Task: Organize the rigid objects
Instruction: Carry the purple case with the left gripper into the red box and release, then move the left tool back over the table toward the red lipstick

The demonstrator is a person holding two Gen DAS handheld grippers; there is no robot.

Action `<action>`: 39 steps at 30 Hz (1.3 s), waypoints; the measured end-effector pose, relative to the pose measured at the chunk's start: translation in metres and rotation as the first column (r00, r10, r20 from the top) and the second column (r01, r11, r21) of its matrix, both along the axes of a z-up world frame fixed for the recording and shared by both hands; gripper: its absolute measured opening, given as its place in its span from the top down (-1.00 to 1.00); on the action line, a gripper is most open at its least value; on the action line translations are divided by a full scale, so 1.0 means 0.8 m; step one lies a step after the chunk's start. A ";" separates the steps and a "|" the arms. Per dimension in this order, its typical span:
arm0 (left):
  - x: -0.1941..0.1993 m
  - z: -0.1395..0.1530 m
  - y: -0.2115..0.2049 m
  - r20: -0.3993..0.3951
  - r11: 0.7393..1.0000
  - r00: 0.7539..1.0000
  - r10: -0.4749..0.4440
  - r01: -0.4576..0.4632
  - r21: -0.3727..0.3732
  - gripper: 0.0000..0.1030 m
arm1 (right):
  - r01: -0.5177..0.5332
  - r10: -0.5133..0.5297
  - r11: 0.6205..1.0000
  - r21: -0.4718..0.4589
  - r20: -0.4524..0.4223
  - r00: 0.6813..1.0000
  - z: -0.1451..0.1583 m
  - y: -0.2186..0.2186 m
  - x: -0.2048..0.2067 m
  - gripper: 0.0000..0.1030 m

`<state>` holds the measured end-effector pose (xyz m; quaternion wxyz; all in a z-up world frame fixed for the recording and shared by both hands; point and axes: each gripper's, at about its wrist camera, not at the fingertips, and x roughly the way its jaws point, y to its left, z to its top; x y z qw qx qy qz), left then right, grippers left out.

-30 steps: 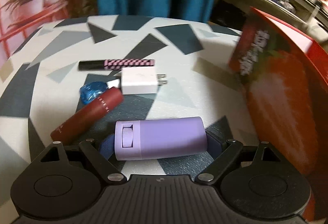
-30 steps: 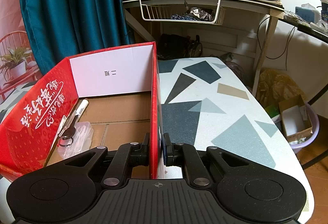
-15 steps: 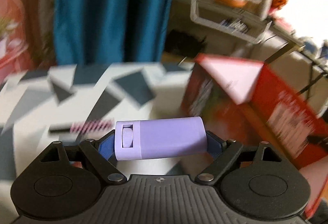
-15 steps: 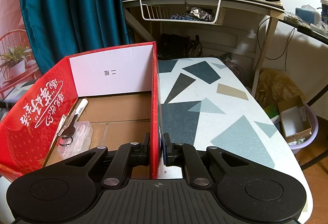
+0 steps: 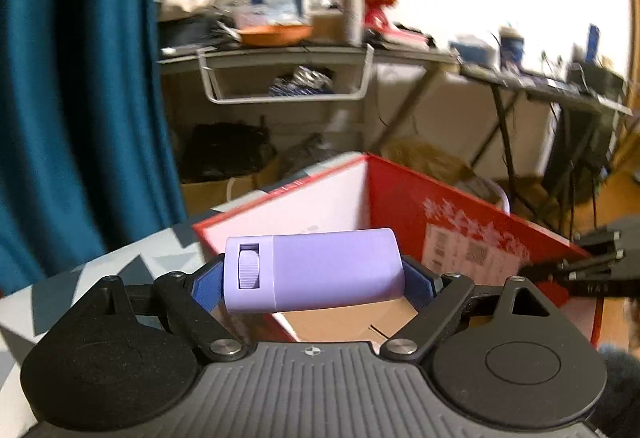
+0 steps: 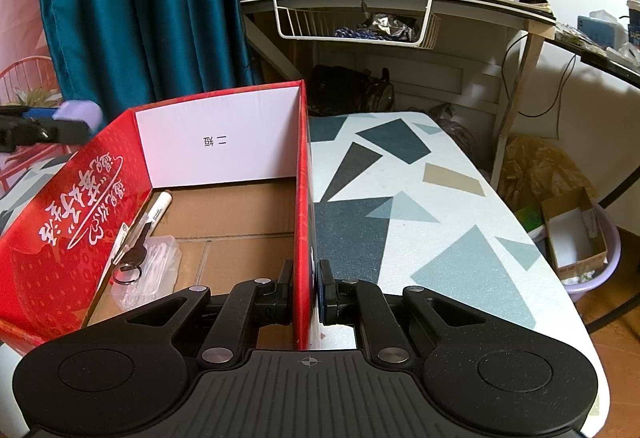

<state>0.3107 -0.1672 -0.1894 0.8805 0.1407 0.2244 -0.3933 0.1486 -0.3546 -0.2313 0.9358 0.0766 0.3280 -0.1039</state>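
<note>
My left gripper (image 5: 314, 280) is shut on a purple case (image 5: 316, 270) with a ridged wheel, held crosswise in the air at the near rim of the red cardboard box (image 5: 440, 222). The case and left gripper also show at the far left of the right wrist view (image 6: 76, 115), just outside the box's left wall. My right gripper (image 6: 304, 288) is shut on the right wall of the red box (image 6: 306, 197). Inside the box lie a white marker (image 6: 158, 209), a key on a ring (image 6: 130, 266) and a clear plastic case (image 6: 158, 262).
The table (image 6: 420, 222) has a white top with grey and dark triangles and ends at the right. Beyond it stand a cluttered desk with a wire basket (image 6: 356, 21), a teal curtain (image 6: 132, 5) and a purple basin (image 6: 588, 246) on the floor.
My left gripper has lifted the purple case off the table and swung right, from the loose items to the box's edge. My right gripper has kept its hold on the box wall.
</note>
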 end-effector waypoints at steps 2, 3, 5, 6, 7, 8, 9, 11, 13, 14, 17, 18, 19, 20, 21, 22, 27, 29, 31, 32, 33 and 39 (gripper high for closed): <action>0.003 -0.012 -0.009 -0.007 0.999 1.000 -0.021 0.021 0.031 -0.74 | -0.001 0.001 1.000 0.003 0.001 1.000 0.001 -0.001 -0.001 0.82; 0.005 -0.016 -0.013 -0.011 0.999 1.000 -0.026 0.026 0.043 -0.74 | -0.001 0.001 1.000 0.004 0.002 1.000 0.001 -0.002 -0.002 0.82; 0.006 -0.022 -0.016 -0.007 0.998 1.000 -0.029 0.030 0.053 -0.74 | 0.000 0.000 1.000 0.005 0.003 1.000 0.001 -0.002 -0.001 0.82; 0.006 -0.023 -0.017 -0.003 0.998 0.999 -0.035 0.035 0.054 -0.74 | -0.001 0.001 1.000 0.004 0.003 1.000 0.001 -0.002 -0.001 0.82; 0.006 -0.025 -0.017 0.002 0.998 1.000 -0.031 0.031 0.055 -0.73 | -0.001 0.001 1.000 0.004 0.002 1.000 0.001 -0.002 -0.001 0.81; 0.007 -0.025 -0.017 0.001 0.998 1.000 -0.028 0.028 0.058 -0.74 | -0.002 0.002 1.000 0.004 0.002 1.000 0.002 -0.002 -0.001 0.81; 0.008 -0.025 -0.019 -0.001 0.998 1.000 -0.028 0.028 0.061 -0.74 | -0.002 0.002 1.000 0.002 0.001 1.000 0.002 -0.002 -0.001 0.81; 0.012 -0.023 -0.011 -0.015 0.998 1.000 -0.015 0.016 0.058 -0.75 | -0.002 0.002 1.000 0.003 0.000 1.000 0.002 -0.001 0.000 0.82; 0.015 -0.018 -0.002 -0.022 0.999 1.000 0.002 0.000 0.048 -0.75 | -0.001 0.001 1.000 0.004 0.000 1.000 0.002 -0.001 -0.001 0.82; 0.015 -0.016 0.003 -0.016 0.999 1.000 0.013 -0.013 0.040 -0.75 | -0.001 0.001 1.000 0.003 -0.001 1.000 0.003 -0.001 0.000 0.82; 0.015 -0.006 0.025 -0.011 0.998 0.998 0.055 -0.055 -0.005 -0.77 | -0.001 0.001 1.000 0.003 -0.002 1.000 0.003 -0.001 0.000 0.82; 0.015 -0.002 0.035 -0.015 0.997 0.997 0.071 -0.071 -0.024 -0.81 | -0.001 0.001 1.000 0.003 -0.001 1.000 0.003 -0.001 0.000 0.82; 0.014 0.001 0.045 -0.015 0.995 0.996 0.087 -0.088 -0.040 -0.84 | -0.001 0.001 1.000 0.003 -0.001 1.000 0.003 -0.001 0.000 0.82; 0.014 0.005 0.057 -0.013 0.993 0.994 0.108 -0.108 -0.054 -0.84 | 0.000 0.000 1.000 0.004 0.000 1.000 0.003 -0.001 0.000 0.82; 0.015 0.008 0.068 -0.012 0.990 0.992 0.127 -0.128 -0.061 -0.84 | 0.000 0.000 1.000 0.005 0.000 1.000 0.003 -0.001 0.001 0.82; 0.016 0.010 0.081 -0.015 0.986 0.988 0.153 -0.154 -0.066 -0.84 | 0.001 -0.001 1.000 0.005 0.000 1.000 0.003 -0.001 0.001 0.82; 0.020 0.013 0.146 -0.069 0.956 0.959 0.274 -0.280 -0.087 -0.84 | 0.002 -0.002 1.000 0.005 0.000 1.000 0.003 -0.001 0.000 0.82; 0.021 0.009 0.174 -0.108 0.938 0.939 0.327 -0.336 -0.089 -0.84 | 0.003 -0.003 1.000 0.002 0.000 1.000 0.003 -0.001 0.000 0.82; 0.022 0.001 0.201 -0.158 0.911 0.908 0.389 -0.404 -0.078 -0.84 | 0.004 -0.004 1.000 0.004 0.002 1.000 0.003 -0.001 0.000 0.81; 0.021 -0.003 0.214 -0.182 0.896 0.890 0.419 -0.438 -0.078 -0.84 | 0.005 -0.005 1.000 0.005 0.003 1.000 0.003 -0.001 0.000 0.81; 0.020 -0.007 0.228 -0.210 0.877 0.868 0.450 -0.474 -0.079 -0.84 | 0.005 -0.005 1.000 0.006 0.003 1.000 0.003 -0.001 0.000 0.81; 0.009 -0.039 0.287 -0.371 0.782 0.754 0.542 -0.614 -0.105 -0.83 | 0.004 -0.004 1.000 0.002 -0.001 1.000 0.003 -0.001 0.001 0.81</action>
